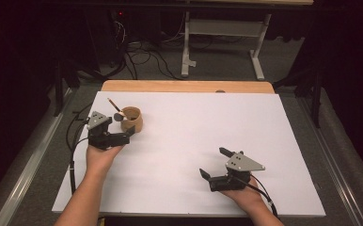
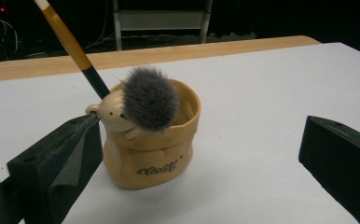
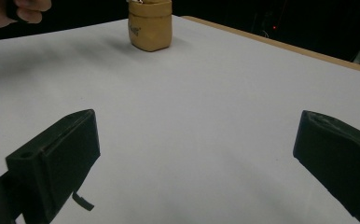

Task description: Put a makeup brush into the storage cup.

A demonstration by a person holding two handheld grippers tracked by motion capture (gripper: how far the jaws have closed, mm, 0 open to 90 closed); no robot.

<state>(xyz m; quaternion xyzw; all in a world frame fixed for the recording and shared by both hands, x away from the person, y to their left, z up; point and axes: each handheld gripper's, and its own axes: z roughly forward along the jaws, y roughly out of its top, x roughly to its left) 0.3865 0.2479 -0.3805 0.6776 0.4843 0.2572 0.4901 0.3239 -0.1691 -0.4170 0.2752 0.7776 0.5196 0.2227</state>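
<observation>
Right tool: two black jaws rising from the lower edge, standing wide apart, nothing between them, over bare white worktop. Tan pot: upright at the far end of the worktop, top cut off by the upper edge, dark lettering on its side. Hand: upper left corner, fingers curled, well apart from the pot. Wooden edge: along the far right border of the white sheet.

Dark room, grey carpet floor, white-legged table, tangled cables.
</observation>
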